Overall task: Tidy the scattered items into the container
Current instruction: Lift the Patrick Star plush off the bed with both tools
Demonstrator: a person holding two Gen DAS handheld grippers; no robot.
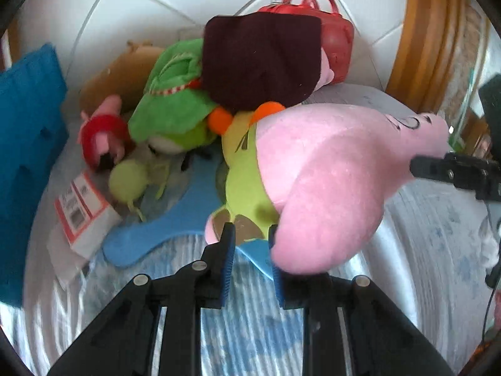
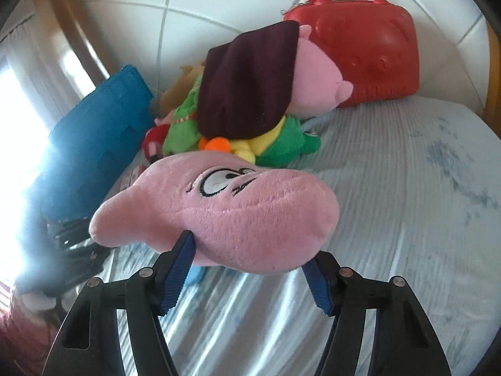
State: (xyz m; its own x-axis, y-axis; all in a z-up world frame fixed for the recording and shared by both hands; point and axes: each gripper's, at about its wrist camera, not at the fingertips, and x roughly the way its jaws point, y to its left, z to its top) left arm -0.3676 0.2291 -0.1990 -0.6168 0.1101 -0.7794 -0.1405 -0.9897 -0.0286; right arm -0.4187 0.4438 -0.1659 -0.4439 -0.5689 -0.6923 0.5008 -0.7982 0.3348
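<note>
- Bed (image 2: 407, 172) with striped sheet, toy pile near red bag (image 2: 360, 53).
- Right tongs (image 2: 247, 263) grip pink plush (image 2: 225, 213) (head end).
- Left tongs (image 1: 250, 250) pinch its foot.

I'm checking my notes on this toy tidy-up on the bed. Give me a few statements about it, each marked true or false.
1. The right gripper grips the pink plush. True.
2. The red bag lies on top of the toy pile. False: it stands behind the pile, on the bed.
3. The pink plush has an embroidered eye. True.
4. A yellow cushion leans at the left. False: the cushion is blue.
5. A dark maroon cloth tops the pile. True.
</note>
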